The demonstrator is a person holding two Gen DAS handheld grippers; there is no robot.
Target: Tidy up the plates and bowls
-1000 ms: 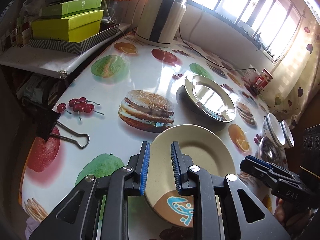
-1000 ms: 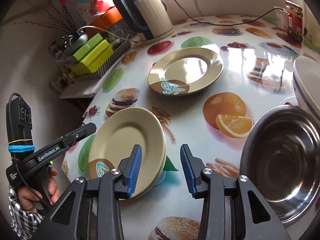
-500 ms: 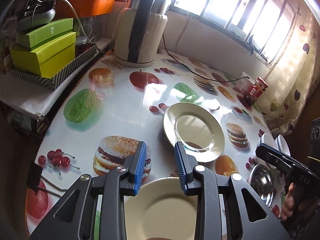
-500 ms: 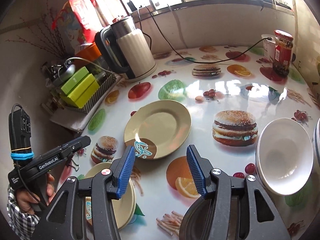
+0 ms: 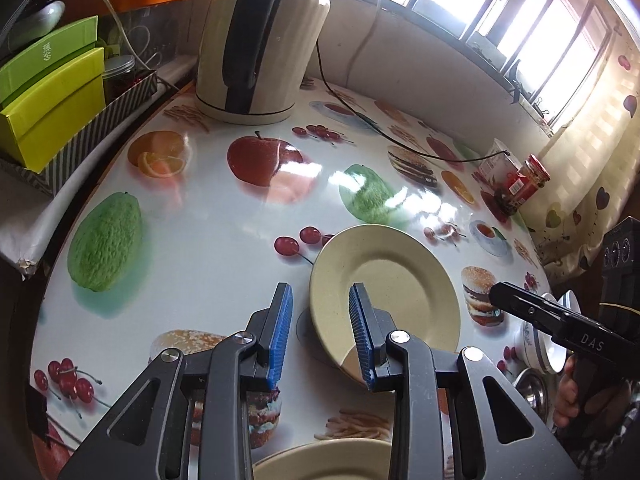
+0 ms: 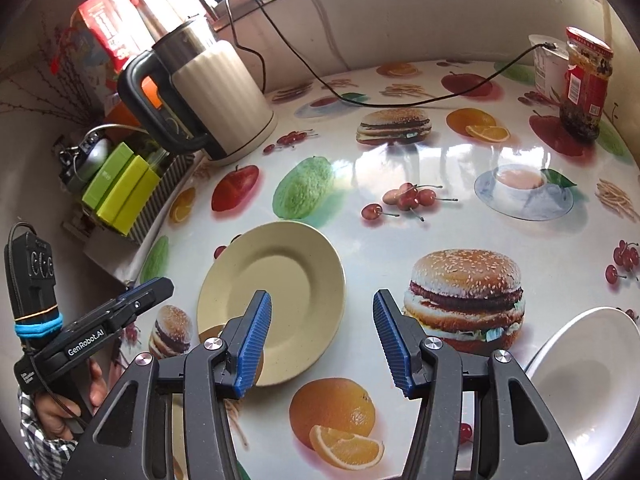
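A beige plate (image 5: 384,292) (image 6: 276,292) lies flat on the fruit-print table (image 5: 224,216), just ahead of both grippers. My left gripper (image 5: 320,336) is open and empty; its right finger overlaps the plate's near-left rim in the left wrist view. My right gripper (image 6: 324,344) hangs open and empty over the plate's right rim. Another beige plate (image 5: 320,460) shows at the bottom edge below the left gripper. A white bowl (image 6: 580,380) sits to the right, with blue-rimmed bowls (image 5: 560,336) and a steel bowl (image 5: 532,388) behind the right gripper (image 5: 540,316).
A cream electric kettle (image 5: 256,40) (image 6: 208,96) stands at the back with its black cord trailing across the table. A red-labelled jar (image 6: 584,84) and a white carton are at the far right. Green boxes (image 5: 52,92) sit on a side shelf left of the table edge.
Both grippers have moved forward across the table, away from the near plate toward the far beige plate. Both sets of jaws stand wider than a second ago.
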